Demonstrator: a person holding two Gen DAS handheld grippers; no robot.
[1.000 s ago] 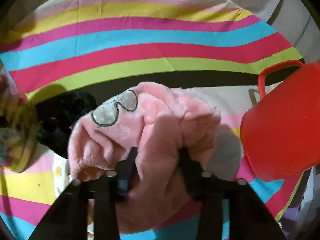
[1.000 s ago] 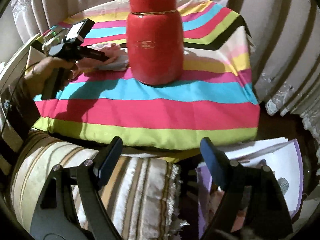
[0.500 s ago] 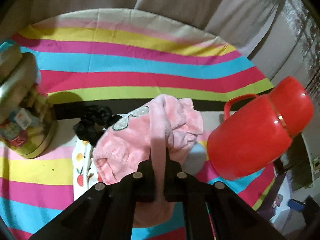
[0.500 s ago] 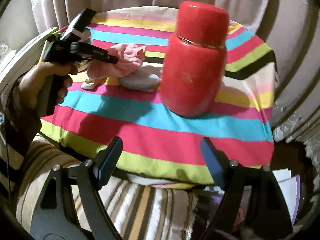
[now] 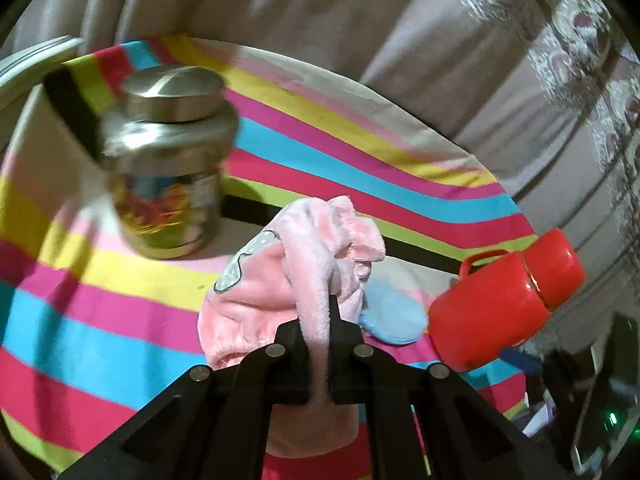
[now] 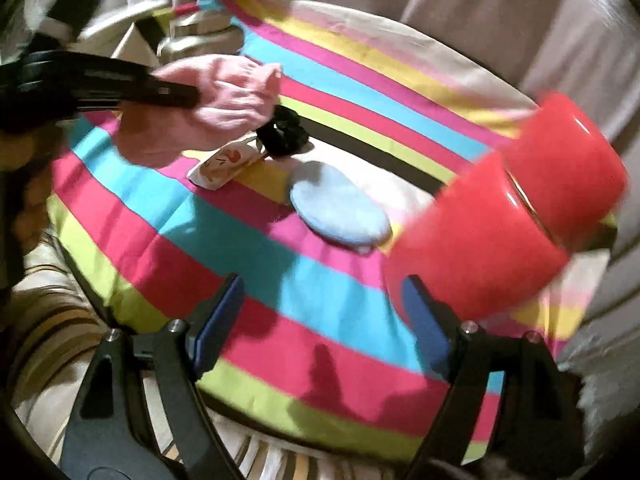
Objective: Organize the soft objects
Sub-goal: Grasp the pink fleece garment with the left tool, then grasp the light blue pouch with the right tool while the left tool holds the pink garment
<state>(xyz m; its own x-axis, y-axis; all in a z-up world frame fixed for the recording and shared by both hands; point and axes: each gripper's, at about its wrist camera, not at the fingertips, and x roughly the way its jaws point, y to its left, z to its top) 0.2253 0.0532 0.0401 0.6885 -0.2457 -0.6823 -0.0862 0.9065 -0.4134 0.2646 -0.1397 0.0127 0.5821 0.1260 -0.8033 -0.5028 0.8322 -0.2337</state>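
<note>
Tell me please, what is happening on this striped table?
A person is sorting soft things. The left gripper is shut on a pink fleece garment, held clear of the striped cloth. The right gripper is open and empty. A blue pad, a black scrunchie and a printed pouch lie on the cloth.

Black left claw (image 5: 318,344) with silver screws; right claw (image 6: 322,320) has blue pads.

Left hand-held gripper (image 5: 318,320) clamped shut, right hand-held gripper (image 6: 320,320) spread wide
</note>
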